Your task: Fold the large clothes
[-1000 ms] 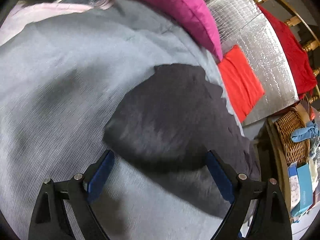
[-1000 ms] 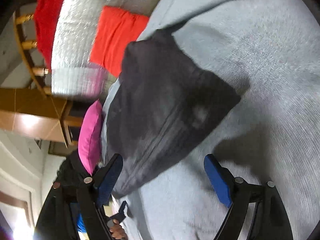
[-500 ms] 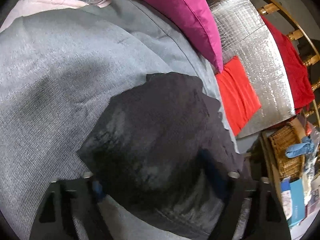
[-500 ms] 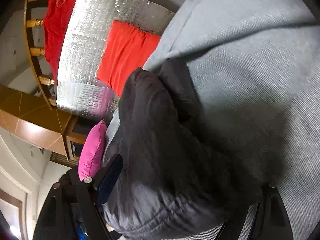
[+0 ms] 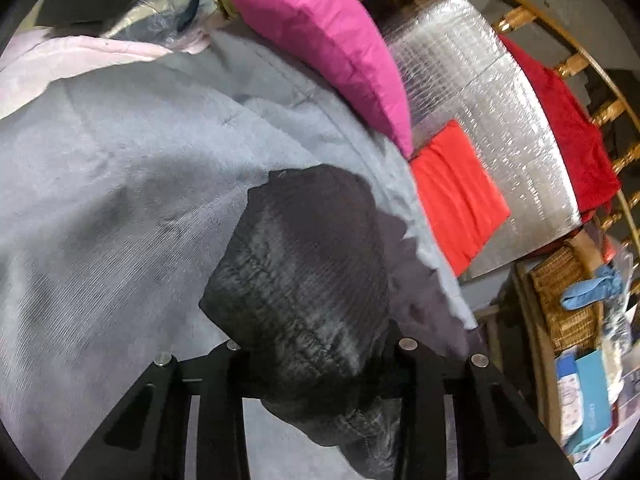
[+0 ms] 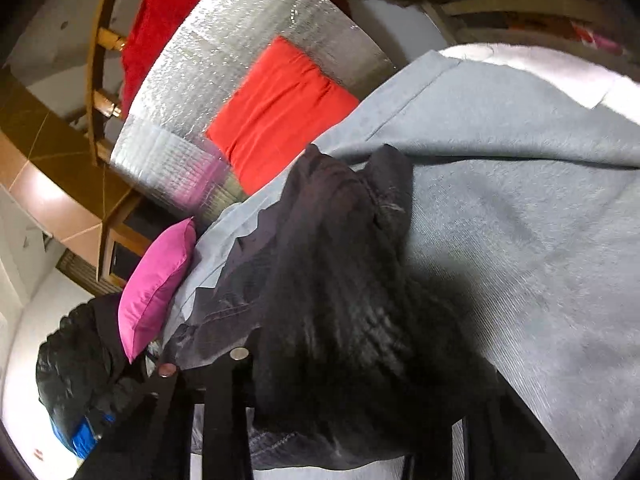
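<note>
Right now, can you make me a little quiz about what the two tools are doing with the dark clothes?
1. True or false: the black garment lies on a grey blanket.
2. Which cushion sits nearest the black garment's far edge in the left view? A) pink cushion B) green cushion C) yellow cushion
3. Fill in: the left tool and right tool are both closed on the ____ garment.

Key: 1 true; 2 A; 3 black
</note>
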